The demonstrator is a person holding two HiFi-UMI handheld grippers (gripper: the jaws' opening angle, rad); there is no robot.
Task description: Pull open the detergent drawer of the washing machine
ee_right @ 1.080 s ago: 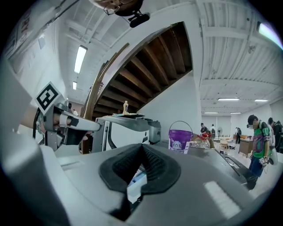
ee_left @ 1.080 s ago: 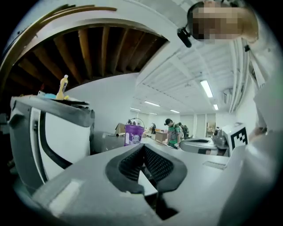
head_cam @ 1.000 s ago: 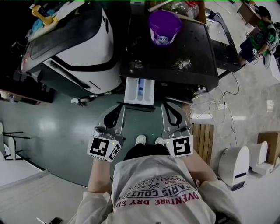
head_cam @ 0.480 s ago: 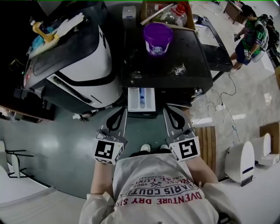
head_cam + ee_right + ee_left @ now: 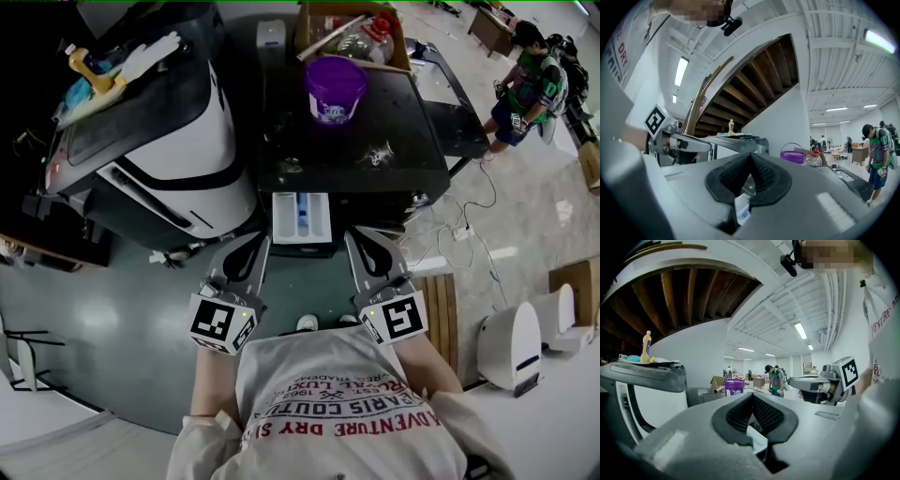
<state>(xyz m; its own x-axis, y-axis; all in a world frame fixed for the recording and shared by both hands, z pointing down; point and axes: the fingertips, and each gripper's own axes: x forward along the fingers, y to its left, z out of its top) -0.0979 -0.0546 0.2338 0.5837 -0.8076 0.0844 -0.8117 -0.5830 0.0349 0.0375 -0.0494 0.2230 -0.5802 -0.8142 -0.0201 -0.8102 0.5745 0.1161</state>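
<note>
Upside-down red print is seen on the person's white cotton shirt; "PARIS COUTU" and "ADVENTURE DRY" can be read, the rest being cut off or too small. A pale label is carried by the round purple plastic bucket, but its writing cannot be read. Black-and-white square markers are borne on the cube of each gripper.

The bucket is set on the flat, scuffed black top of the washing machine. The white plastic detergent drawer, rectangular with a blue insert in its middle compartment, is found pulled out from the front of the washing machine, towards its left side. To the left of the washing machine a rounded, glossy white-and-black appliance is seen.

The left gripper, grey with ribbed black pads, is held level in front of the washing machine, its tips just beside the drawer's near left corner; its jaws are pressed together with nothing between them. The right gripper, of the same make, is held just beside the drawer's near right corner, its jaws likewise brought together and empty. Contact with the drawer cannot be made out.
</note>
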